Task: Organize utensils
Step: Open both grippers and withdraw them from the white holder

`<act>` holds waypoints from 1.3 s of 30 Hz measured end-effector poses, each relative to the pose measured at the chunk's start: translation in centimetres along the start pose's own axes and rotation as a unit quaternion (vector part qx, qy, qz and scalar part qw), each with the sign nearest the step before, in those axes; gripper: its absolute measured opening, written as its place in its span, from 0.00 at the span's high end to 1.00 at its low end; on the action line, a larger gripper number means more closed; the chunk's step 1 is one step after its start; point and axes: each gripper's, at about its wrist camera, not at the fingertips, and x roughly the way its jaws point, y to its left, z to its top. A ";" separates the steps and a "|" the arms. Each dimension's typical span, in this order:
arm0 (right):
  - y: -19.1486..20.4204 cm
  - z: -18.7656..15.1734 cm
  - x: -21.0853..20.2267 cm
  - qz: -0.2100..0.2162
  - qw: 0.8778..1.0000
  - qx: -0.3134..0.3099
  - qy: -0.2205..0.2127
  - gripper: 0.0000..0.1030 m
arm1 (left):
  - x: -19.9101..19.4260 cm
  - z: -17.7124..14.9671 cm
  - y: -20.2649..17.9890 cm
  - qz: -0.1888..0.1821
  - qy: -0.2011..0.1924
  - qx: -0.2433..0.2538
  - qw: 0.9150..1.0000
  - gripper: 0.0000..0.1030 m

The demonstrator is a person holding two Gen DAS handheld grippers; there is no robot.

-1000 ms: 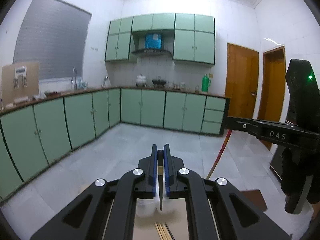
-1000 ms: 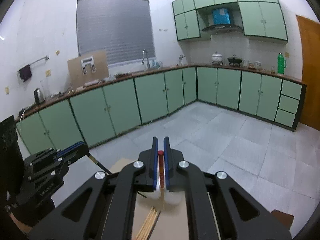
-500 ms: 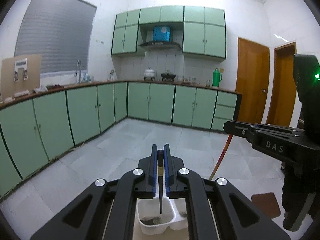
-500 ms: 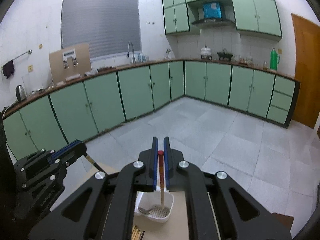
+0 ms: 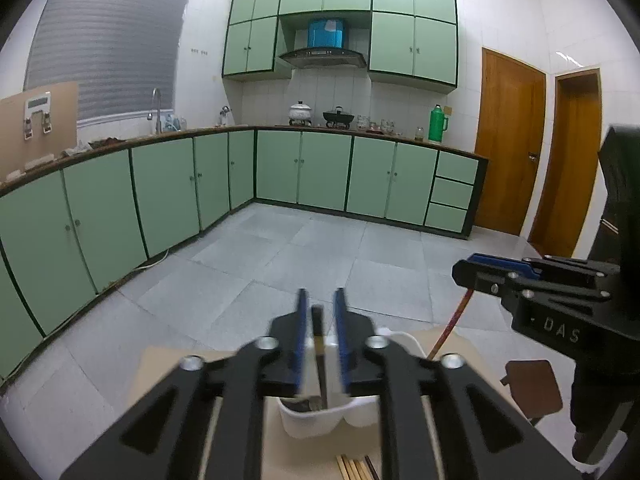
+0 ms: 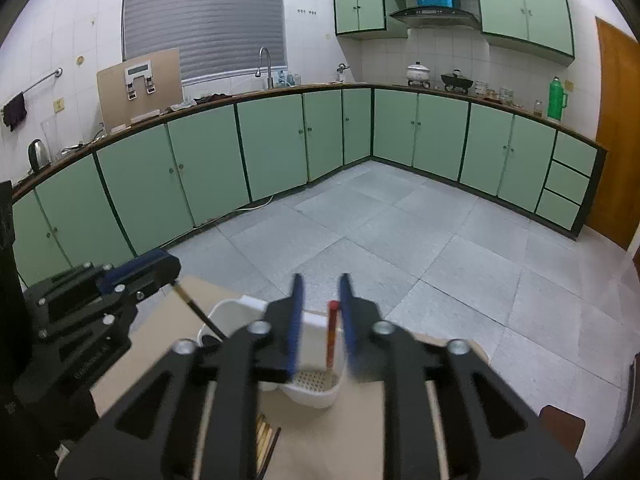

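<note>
A white two-compartment utensil holder (image 5: 320, 420) (image 6: 316, 392) stands on the tan table (image 5: 168, 372). My left gripper (image 5: 320, 294) hovers above it, its jaws opening, and a dark chopstick (image 5: 318, 344) stands loose between the pads with its lower end in the holder. My right gripper (image 6: 321, 280) is also opening, around a red-tipped chopstick (image 6: 331, 332) that reaches into the perforated compartment. Each gripper shows in the other's view: the right gripper (image 5: 466, 276) with the red chopstick (image 5: 452, 328), the left gripper (image 6: 168, 270) with the dark chopstick (image 6: 196, 312).
Several loose wooden chopsticks (image 5: 354, 468) (image 6: 266, 436) lie on the table near its front edge. A brown square pad (image 5: 532, 388) sits off to the right. Beyond the table lie a grey tiled floor and green kitchen cabinets (image 5: 320, 172).
Both grippers have come down toward the white holder, which now fills more of each view. Both pairs of jaws, shut on their chopsticks before, have parted, and each chopstick stands in the holder.
</note>
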 end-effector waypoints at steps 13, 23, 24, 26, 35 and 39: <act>0.1 -9.0 -9.0 -0.020 0.999 0.020 -0.026 0.19 | -9.3 -5.2 -1.0 0.004 0.005 -0.011 1.000 0.44; 3.8 -21.7 -10.5 -0.022 0.998 0.042 0.052 0.18 | -11.8 -16.6 -0.9 0.025 0.109 -0.018 0.994 0.41; 4.1 -22.4 -10.5 -0.021 0.997 0.044 0.058 0.18 | -11.8 -17.9 -0.9 0.030 0.121 -0.016 0.992 0.41; 4.7 -24.8 -10.3 -0.014 0.995 0.056 0.078 0.18 | -11.8 -19.6 -0.7 0.036 0.135 -0.013 0.990 0.41; 8.3 -29.3 -9.2 -0.011 0.991 0.036 0.127 0.30 | -12.2 -23.9 0.0 0.047 0.176 -0.018 0.983 0.39; 8.4 -29.7 -8.5 -0.020 0.990 0.031 0.137 0.35 | -12.3 -24.3 -0.1 0.048 0.176 -0.020 0.983 0.38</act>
